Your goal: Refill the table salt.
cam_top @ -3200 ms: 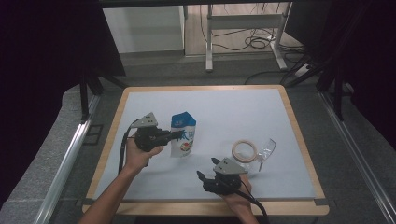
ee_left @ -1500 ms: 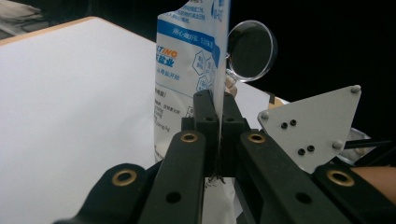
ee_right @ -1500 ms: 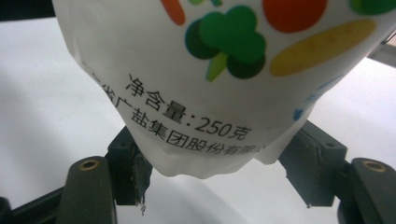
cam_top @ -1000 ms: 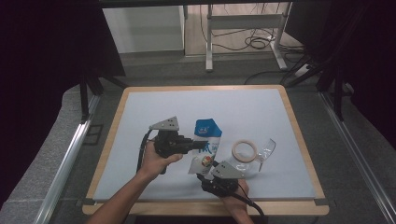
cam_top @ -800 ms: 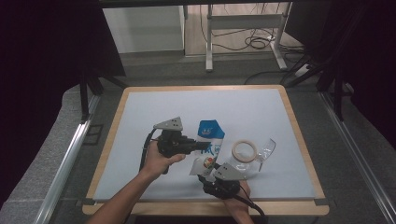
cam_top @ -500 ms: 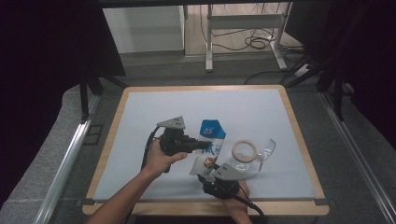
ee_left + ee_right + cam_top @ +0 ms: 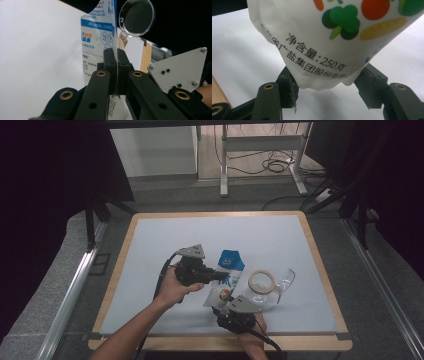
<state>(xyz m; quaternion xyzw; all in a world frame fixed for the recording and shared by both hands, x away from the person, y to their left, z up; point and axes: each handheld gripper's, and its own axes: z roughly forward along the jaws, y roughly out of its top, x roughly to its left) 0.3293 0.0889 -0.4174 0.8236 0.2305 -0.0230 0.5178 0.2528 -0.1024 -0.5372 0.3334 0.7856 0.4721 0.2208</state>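
A white and blue pouch (image 7: 229,272) printed with vegetables hangs tilted over the table's front middle. My left gripper (image 7: 216,276) is shut on its thin side edge; in the left gripper view the jaws (image 7: 116,58) pinch the pouch (image 7: 96,37) flat between them. My right gripper (image 7: 223,307) sits just below, near the front edge, pointing up at the pouch. In the right gripper view it (image 7: 328,96) stands open, and the pouch's (image 7: 324,40) lower end rests between its two pads (image 7: 289,87).
A roll of tape (image 7: 262,281) and a clear stemmed glass (image 7: 283,281) lie right of the pouch; the glass's round foot (image 7: 137,17) appears in the left gripper view. The white table (image 7: 150,265) has a wooden rim (image 7: 320,270).
The left gripper carried the pouch right from the table's left middle and tilted it. Its lower end now sits between the right gripper's jaws. The right gripper edged forward slightly.
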